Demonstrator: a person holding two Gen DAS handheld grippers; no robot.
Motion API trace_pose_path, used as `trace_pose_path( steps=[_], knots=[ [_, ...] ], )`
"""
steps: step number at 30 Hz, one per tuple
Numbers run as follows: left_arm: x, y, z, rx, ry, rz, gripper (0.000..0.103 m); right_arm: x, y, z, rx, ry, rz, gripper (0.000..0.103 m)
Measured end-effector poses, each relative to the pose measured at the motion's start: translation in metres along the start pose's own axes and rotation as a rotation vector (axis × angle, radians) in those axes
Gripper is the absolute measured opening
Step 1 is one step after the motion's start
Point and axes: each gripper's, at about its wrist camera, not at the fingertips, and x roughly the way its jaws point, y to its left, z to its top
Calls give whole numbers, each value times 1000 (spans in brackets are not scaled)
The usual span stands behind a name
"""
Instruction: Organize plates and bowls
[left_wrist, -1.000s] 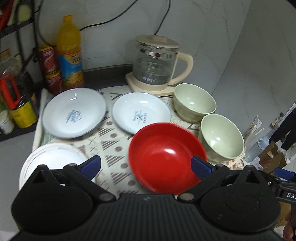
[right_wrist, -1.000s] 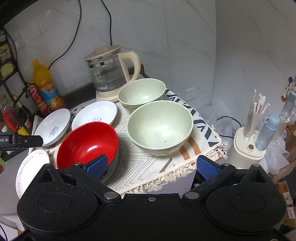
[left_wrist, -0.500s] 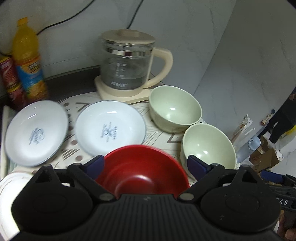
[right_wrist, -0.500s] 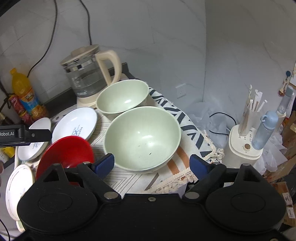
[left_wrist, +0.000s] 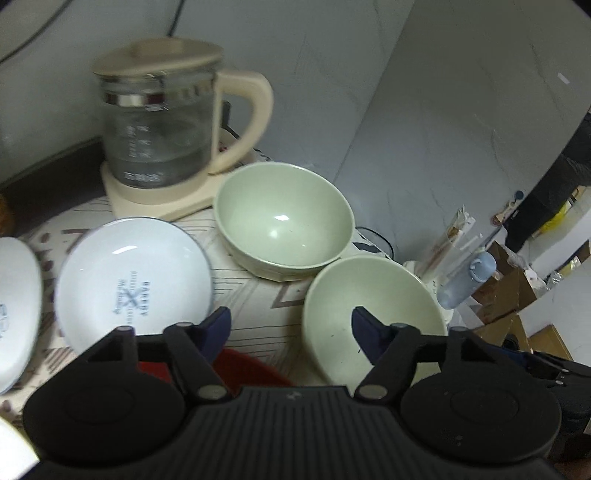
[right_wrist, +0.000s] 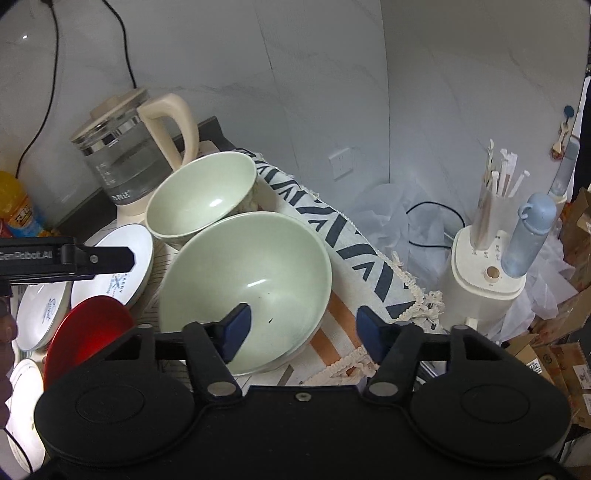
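The near green bowl (right_wrist: 245, 291) sits at the counter's right edge, its near-right rim passing between the gaping, empty right tongs (right_wrist: 303, 328), which are nearer than the left tongs (left_wrist: 290, 328) (also spread, holding nothing).

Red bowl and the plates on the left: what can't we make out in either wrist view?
- Red bowl: left wrist view, mostly hidden behind the left gripper.
- Far-left plate: cut off by frame edge, blurred.
- Kettle markings: motion-blurred.
- White plates: right wrist view, partly hidden by the other gripper's body.
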Motion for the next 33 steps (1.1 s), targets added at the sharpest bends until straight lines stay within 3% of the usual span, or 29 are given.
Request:
trace_pose_path(
  steps=[4,7,14,20,25,33],
  knots=[
    [23,-4,4,12,48,-14,60,11,-3,-1,10,30,-6,46],
    [38,-8,5,30,76,-20,55,21,-4,-3,15,52,-12,45],
    [70,-8,6,32,152,-17,26,40,-7,-4,40,103,-17,31],
    [82,-10,3,44,197,-30,15,44,0,-4,13,113,-10,22],
    [80,-10,1,24,196,-19,14,41,0,-2,4,93,-8,21],
    [56,-10,8,14,130,-31,14,20,7,6,-12,4,-7,21]
  ],
)
